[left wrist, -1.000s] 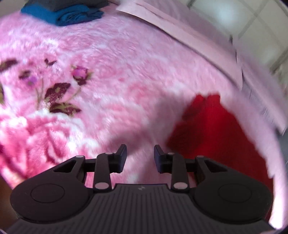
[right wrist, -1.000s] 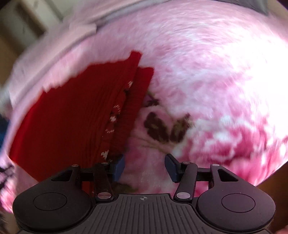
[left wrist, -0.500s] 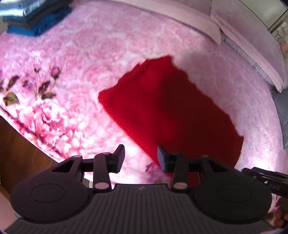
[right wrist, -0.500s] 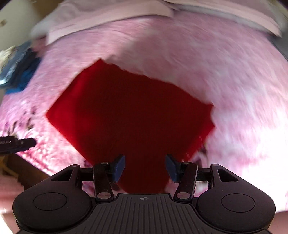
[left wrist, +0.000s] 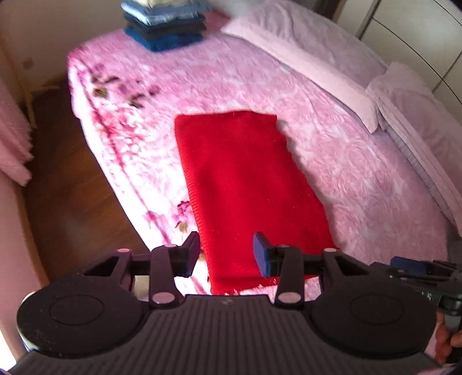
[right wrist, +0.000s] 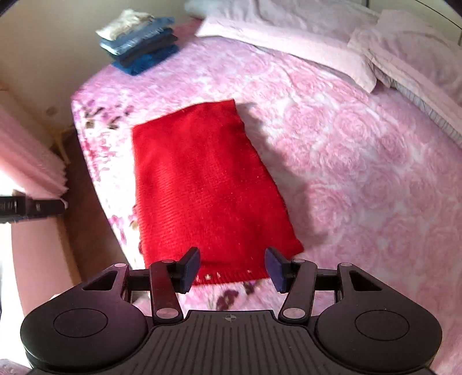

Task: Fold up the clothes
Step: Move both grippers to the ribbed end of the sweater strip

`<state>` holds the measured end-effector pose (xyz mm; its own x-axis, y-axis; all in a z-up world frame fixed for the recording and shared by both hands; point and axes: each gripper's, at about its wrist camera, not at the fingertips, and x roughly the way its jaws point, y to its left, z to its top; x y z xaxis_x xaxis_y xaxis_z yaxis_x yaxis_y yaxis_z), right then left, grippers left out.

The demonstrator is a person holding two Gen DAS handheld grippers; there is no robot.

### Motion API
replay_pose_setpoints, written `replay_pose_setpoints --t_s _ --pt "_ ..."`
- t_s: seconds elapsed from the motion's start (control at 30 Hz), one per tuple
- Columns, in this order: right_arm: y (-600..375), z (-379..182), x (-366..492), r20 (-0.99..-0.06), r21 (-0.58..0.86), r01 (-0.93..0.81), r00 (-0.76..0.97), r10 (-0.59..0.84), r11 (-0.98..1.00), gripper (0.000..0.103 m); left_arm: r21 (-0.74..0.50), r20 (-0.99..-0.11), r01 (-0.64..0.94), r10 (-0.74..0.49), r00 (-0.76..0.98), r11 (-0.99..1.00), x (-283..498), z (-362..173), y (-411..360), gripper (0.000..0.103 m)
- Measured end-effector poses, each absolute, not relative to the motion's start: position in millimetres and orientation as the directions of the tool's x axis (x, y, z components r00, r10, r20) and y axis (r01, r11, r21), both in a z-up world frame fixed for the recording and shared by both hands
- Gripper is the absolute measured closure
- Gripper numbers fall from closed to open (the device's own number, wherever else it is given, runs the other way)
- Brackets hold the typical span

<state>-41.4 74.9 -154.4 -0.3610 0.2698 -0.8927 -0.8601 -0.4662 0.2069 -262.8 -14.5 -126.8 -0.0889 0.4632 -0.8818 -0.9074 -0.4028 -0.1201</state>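
Observation:
A red knitted garment lies folded into a long rectangle on the pink floral blanket; it also shows in the right wrist view. My left gripper is open and empty, held high above the garment's near end. My right gripper is open and empty, also high above the near end. The right gripper's tip shows at the lower right of the left wrist view. The left gripper shows at the left edge of the right wrist view.
A stack of folded blue and grey clothes sits at the bed's far corner, also in the right wrist view. Pale pink pillows lie along the right. Brown wooden floor and a pink curtain are left of the bed.
Both grippers have risen well away from the bed, so the whole folded garment and the bed now show. The garment lies flat and untouched.

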Motion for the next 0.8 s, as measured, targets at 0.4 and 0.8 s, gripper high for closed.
replay_pose_setpoints --t_s 0.4,0.8 --pt "28 -124 1 -0.871 0.209 -0.740 -0.438 0.221 -0.639 0.050 -0.093 -0.836 -0.869 0.512 -0.198 -0.487 -170 -86 -82 0.064" --pt "22 -144 19 -0.907 0.180 -0.701 -0.390 0.160 -0.690 0.050 -0.089 -0.866 -0.834 0.456 -0.206 -0.545 -147 -112 -100 0.064"
